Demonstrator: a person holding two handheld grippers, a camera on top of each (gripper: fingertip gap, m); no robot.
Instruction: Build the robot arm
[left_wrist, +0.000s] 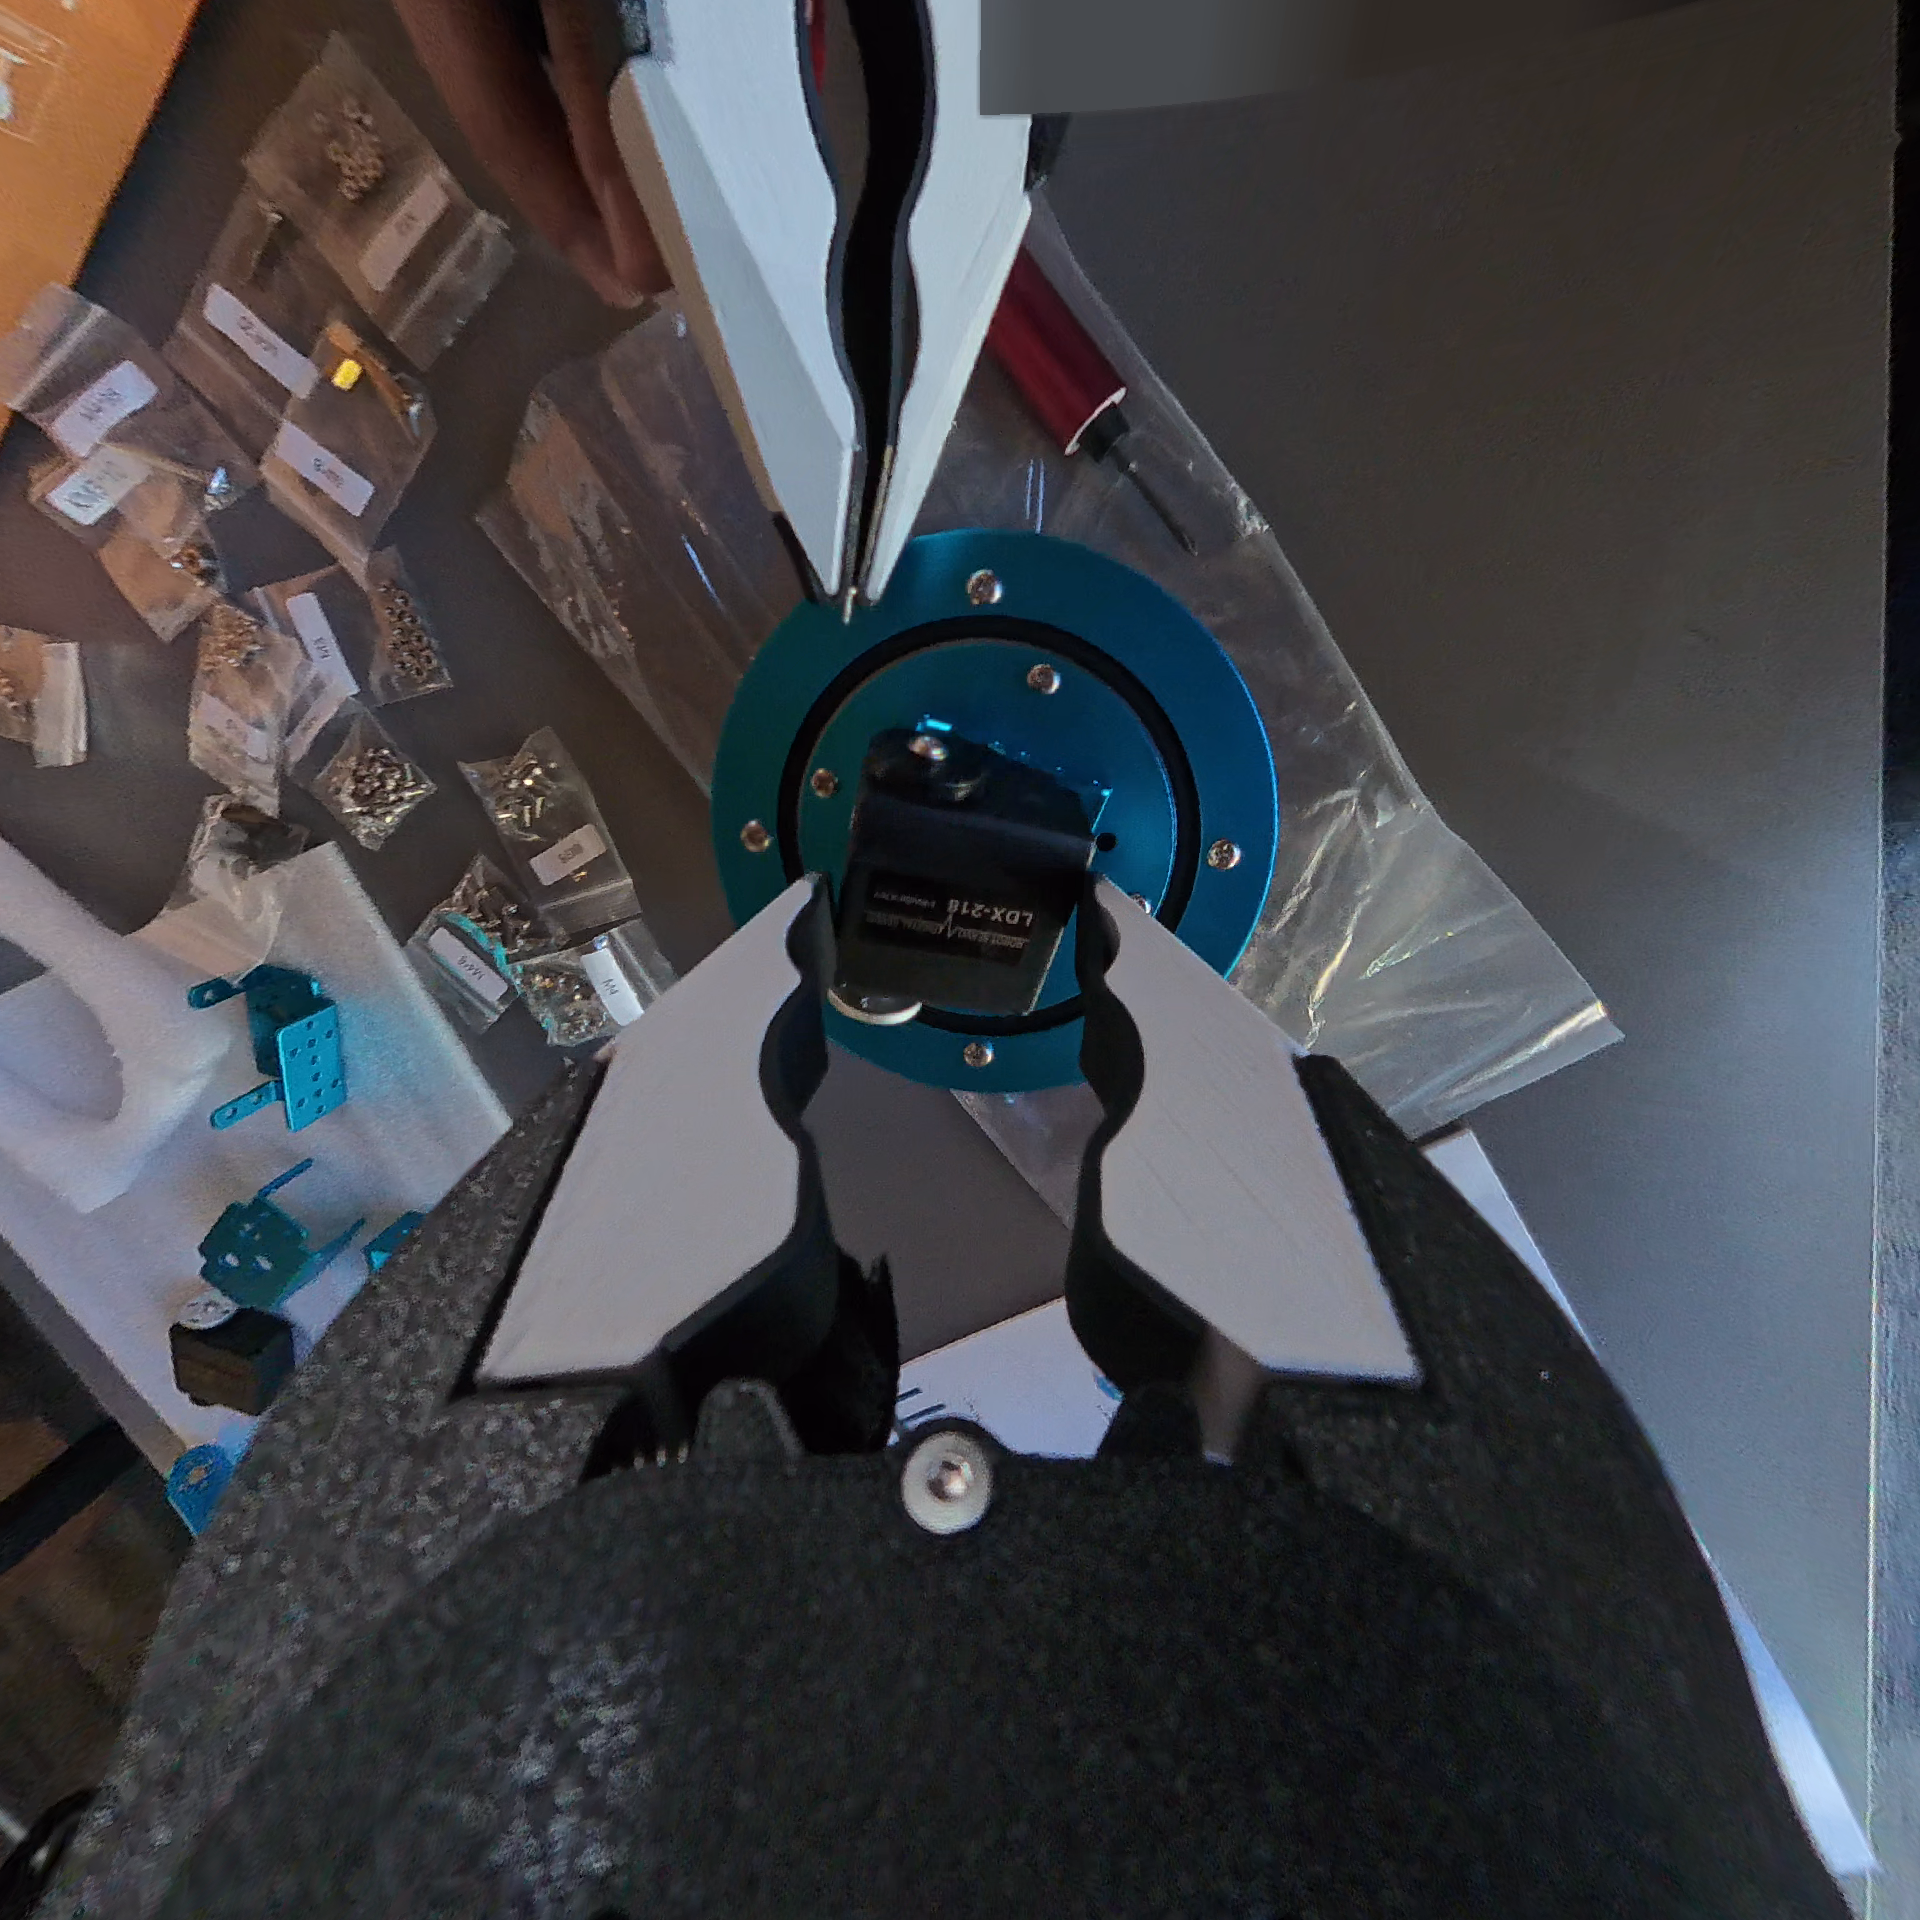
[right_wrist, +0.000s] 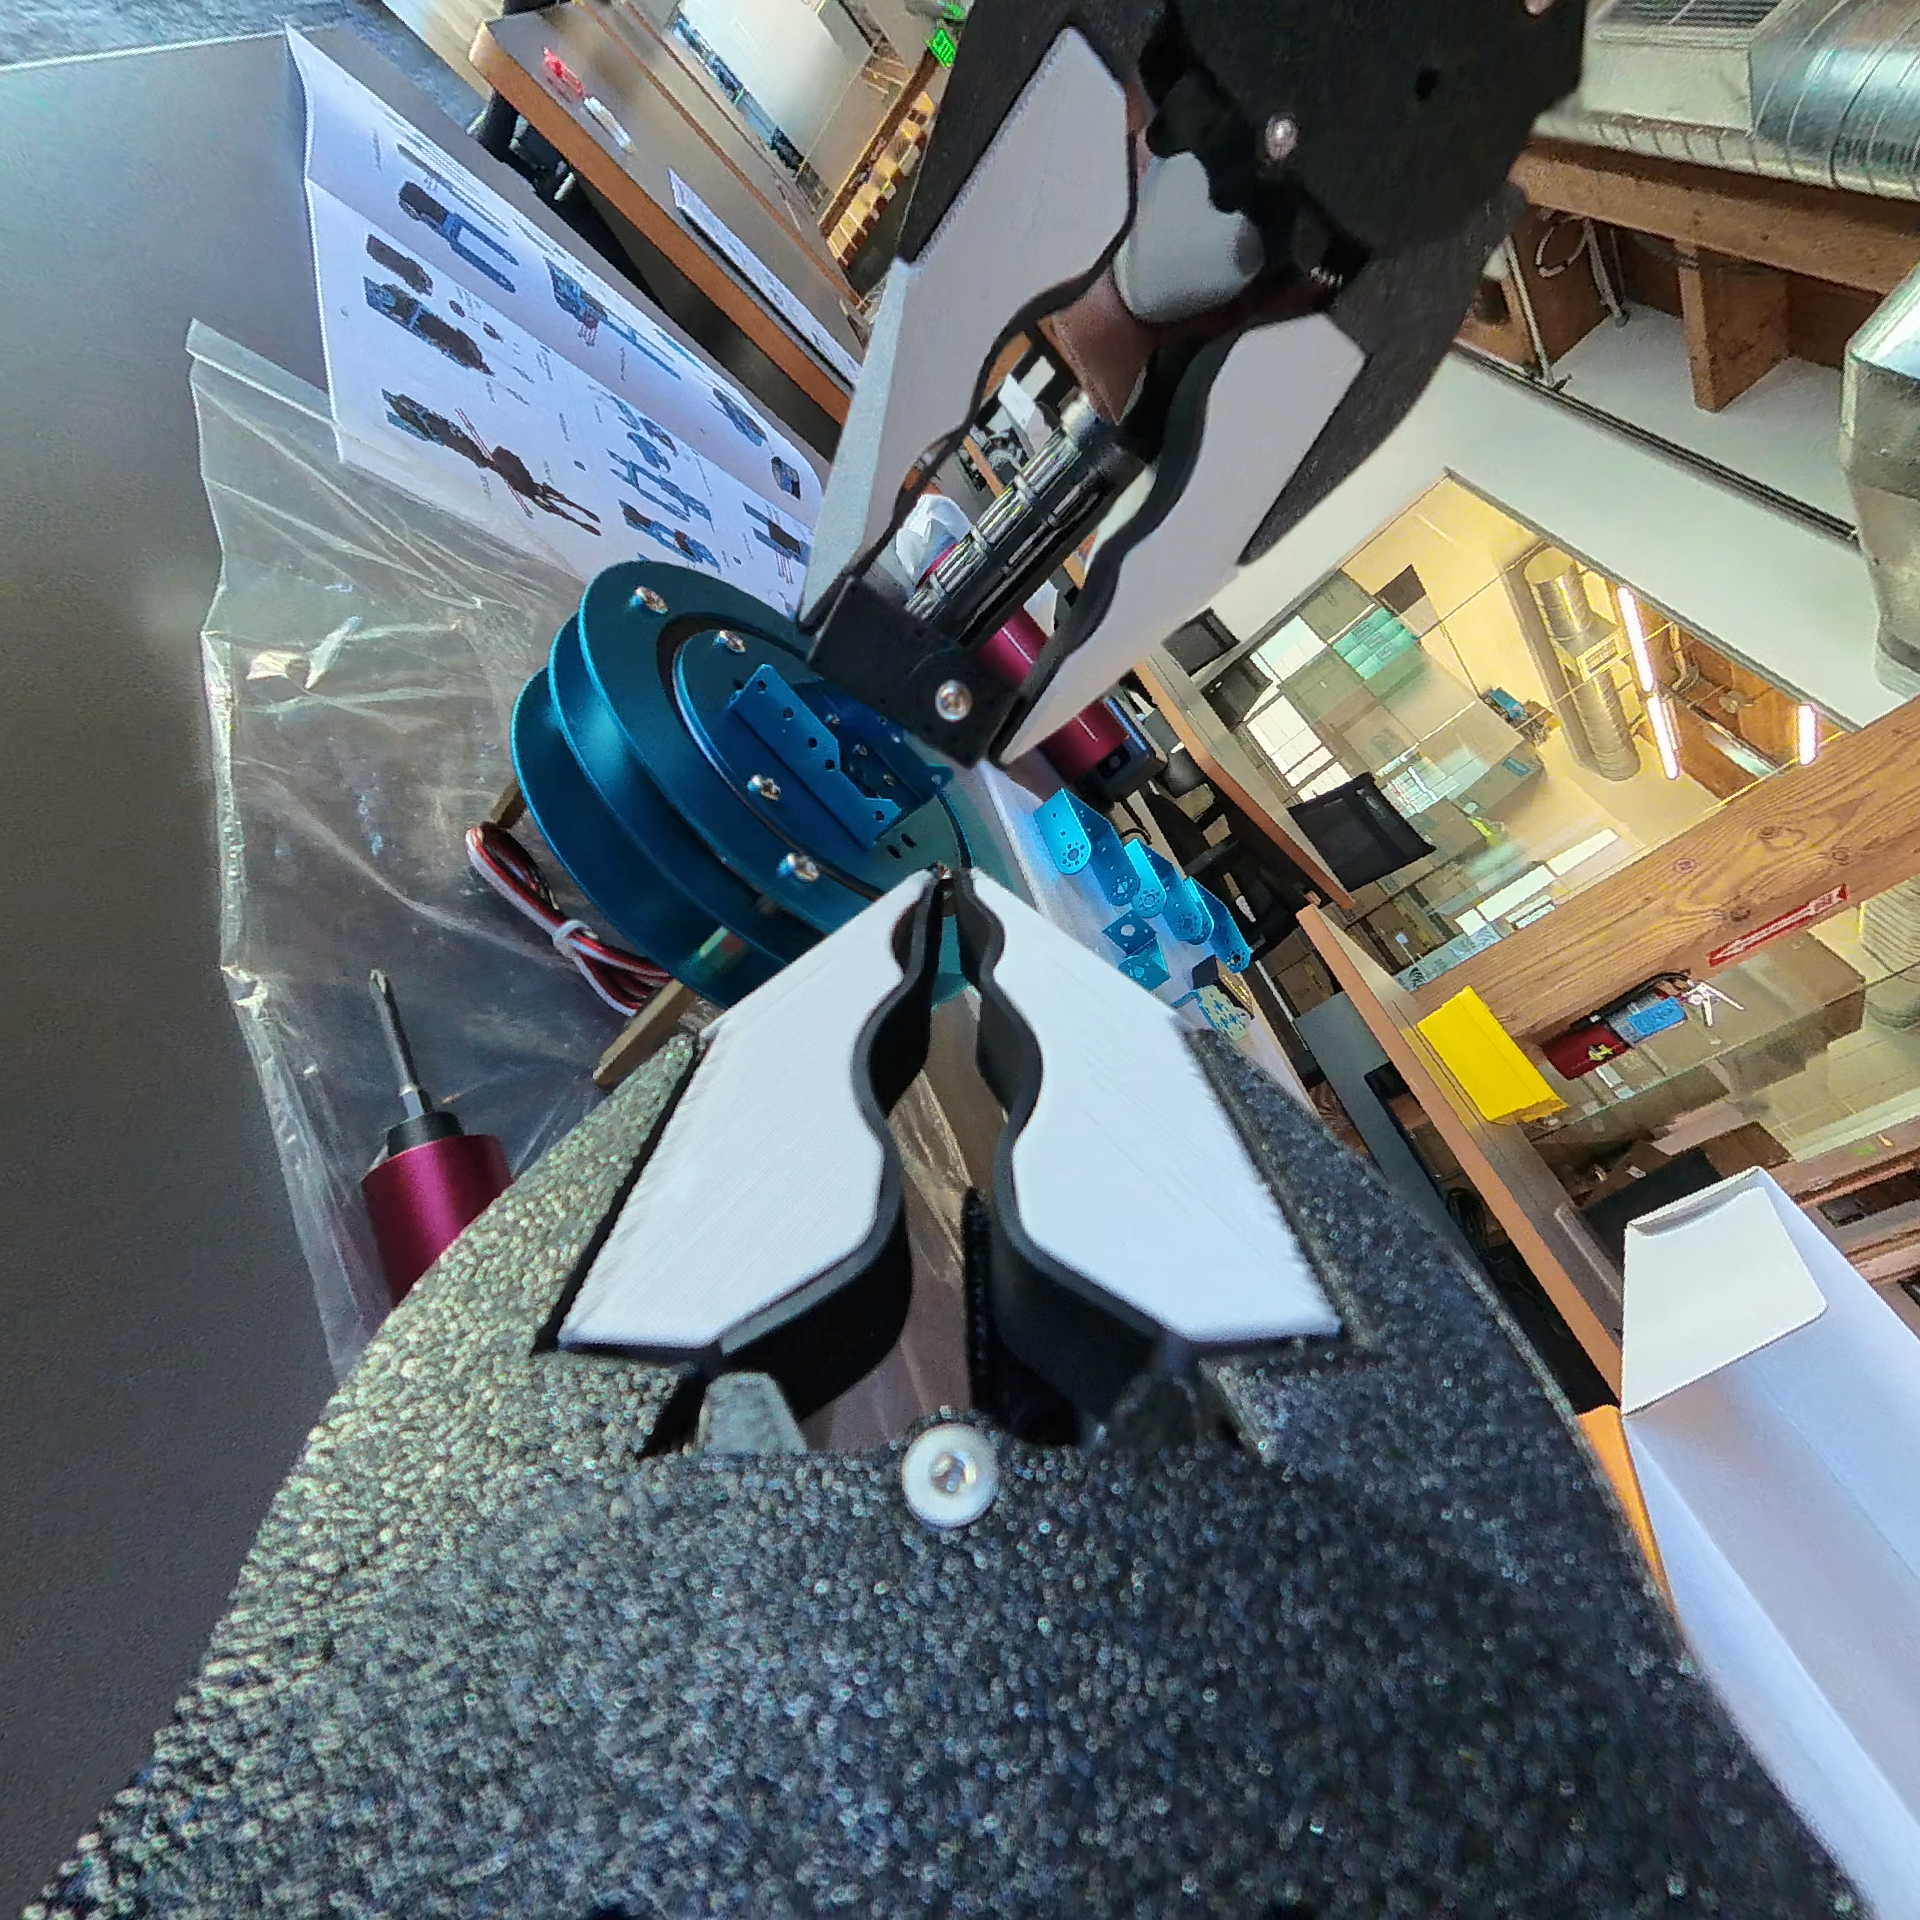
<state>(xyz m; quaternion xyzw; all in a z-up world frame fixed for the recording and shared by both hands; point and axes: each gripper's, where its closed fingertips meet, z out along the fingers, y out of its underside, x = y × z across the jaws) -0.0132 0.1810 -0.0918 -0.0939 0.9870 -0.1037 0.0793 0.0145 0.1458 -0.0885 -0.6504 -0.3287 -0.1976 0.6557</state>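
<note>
My left gripper (left_wrist: 956, 896) is shut on a black servo (left_wrist: 961, 831) and holds it over the middle of a round blue metal base (left_wrist: 1216, 717). In the right wrist view the left gripper (right_wrist: 920, 691) comes in from the top with the servo (right_wrist: 888, 649) just above a blue bracket (right_wrist: 800, 743) on the base (right_wrist: 613, 790). My right gripper (right_wrist: 943, 878) is shut on a thin metal pin (left_wrist: 881, 499). Its tips (left_wrist: 852, 594) touch the base's far rim in the left wrist view.
A red-handled screwdriver (right_wrist: 431, 1195) lies on a clear plastic bag (left_wrist: 1434, 862) beside the base. Several small bags of screws (left_wrist: 364, 623) and blue brackets on white foam (left_wrist: 291, 1049) lie to the left. An instruction sheet (right_wrist: 499, 343) and a white box (right_wrist: 1766, 1507) lie nearby. The gap from one gripper's tips to the other's is roughly 5 cm.
</note>
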